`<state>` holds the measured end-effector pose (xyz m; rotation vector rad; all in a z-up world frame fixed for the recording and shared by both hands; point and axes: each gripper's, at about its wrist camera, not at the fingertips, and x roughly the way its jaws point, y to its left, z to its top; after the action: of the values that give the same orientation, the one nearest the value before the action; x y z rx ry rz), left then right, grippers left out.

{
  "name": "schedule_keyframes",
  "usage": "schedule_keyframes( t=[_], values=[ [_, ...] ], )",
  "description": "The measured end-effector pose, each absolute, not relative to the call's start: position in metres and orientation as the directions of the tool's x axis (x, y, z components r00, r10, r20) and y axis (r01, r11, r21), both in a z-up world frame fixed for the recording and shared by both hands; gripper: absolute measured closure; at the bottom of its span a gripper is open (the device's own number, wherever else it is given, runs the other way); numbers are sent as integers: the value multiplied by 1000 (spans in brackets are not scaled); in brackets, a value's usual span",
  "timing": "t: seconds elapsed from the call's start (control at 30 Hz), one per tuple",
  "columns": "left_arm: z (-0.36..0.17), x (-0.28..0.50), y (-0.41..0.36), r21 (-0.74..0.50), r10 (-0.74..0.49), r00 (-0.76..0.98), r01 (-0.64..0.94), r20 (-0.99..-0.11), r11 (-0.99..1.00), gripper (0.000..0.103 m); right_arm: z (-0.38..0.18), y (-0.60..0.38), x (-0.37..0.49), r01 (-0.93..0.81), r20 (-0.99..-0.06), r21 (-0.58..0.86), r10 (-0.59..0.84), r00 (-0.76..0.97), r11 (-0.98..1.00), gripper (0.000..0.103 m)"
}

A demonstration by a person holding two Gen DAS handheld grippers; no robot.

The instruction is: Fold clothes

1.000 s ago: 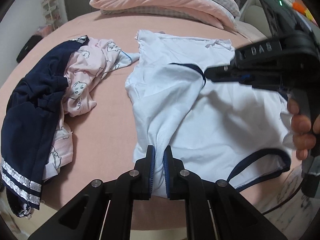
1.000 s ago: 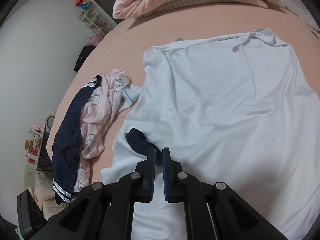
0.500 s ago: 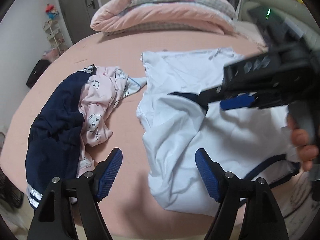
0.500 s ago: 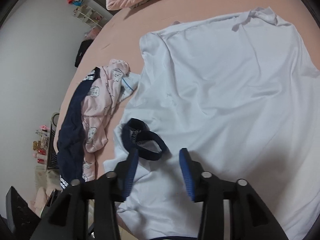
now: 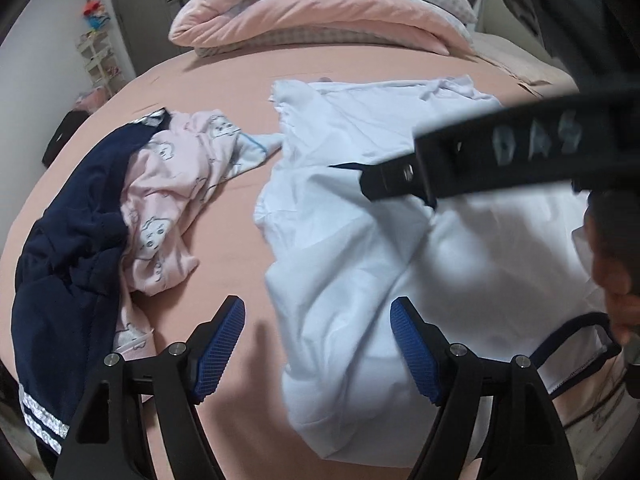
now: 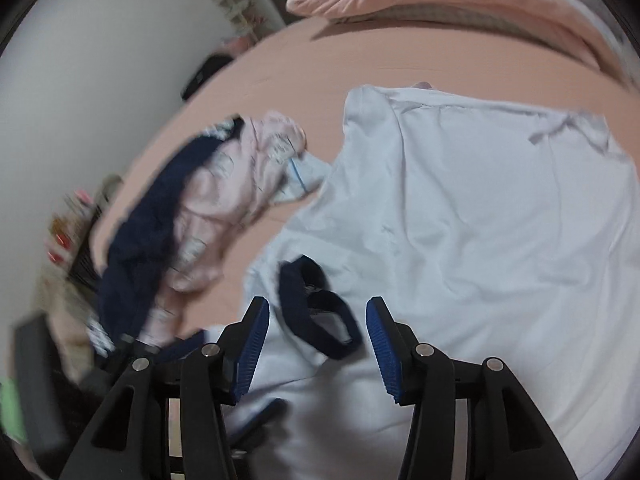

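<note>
A white shirt with navy trim lies spread and rumpled on the pink bed sheet. My left gripper is open over the shirt's left edge, its pads touching nothing. My right gripper hovers just above a folded-in sleeve with a navy cuff. Its jaws are opening; the cuff lies between and just beyond the pads, which do not press on it. In the left wrist view the right gripper crosses above the shirt, held by a hand. Another navy-edged cuff lies at the near right.
A pile with a navy garment and a pink printed garment sits left of the shirt. A folded pink quilt lies at the far end of the bed. A shelf and a door stand by the wall at the far left.
Both grippers were shut on the shirt's cloth a second ago and have opened, dropping the fabric and the navy-cuffed sleeve onto the shirt. Both views have shifted since.
</note>
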<state>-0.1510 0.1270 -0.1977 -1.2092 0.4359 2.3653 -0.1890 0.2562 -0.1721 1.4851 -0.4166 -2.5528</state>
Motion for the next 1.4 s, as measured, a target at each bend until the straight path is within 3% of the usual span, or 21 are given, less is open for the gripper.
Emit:
schedule_keyframes(
  t=[0.27,0.3,0.37,0.4,0.43,0.47,0.67,1.17,1.4],
  values=[
    [-202,-157,114,-14,291,-482,-500,-826,-866,33,-186,232,-195,89,-850,273,-283,-444,-958,54],
    [-202,-156,113,-23,301,-481,-501,-823,-865,37,-188,229,-195,93,-855,260,-274,-441,-961,65],
    [-202,-155,111,-35,309,-480,-498,-821,-867,64,-188,225,-192,95,-858,255,-270,-437,-962,101],
    [-203,-155,110,-41,312,-477,-496,-822,-867,71,-187,225,-190,97,-858,253,-270,-437,-962,100],
    [-202,-153,110,-43,314,-477,-497,-821,-867,85,-185,224,-187,101,-858,249,-268,-439,-963,100],
    [-202,-151,110,-45,317,-476,-499,-820,-866,87,-183,224,-185,106,-858,245,-266,-440,-964,100],
    [-190,-136,111,-13,328,-516,-522,-791,-853,91,-176,237,-180,69,-850,250,-253,-461,-966,100],
    [-184,-128,112,-131,421,-421,-565,-803,-815,91,-168,272,-164,77,-822,376,-371,-432,-923,100],
    [-196,-124,117,-81,381,-416,-581,-825,-810,91,-173,285,-158,66,-833,369,-362,-419,-927,100]
  ],
)
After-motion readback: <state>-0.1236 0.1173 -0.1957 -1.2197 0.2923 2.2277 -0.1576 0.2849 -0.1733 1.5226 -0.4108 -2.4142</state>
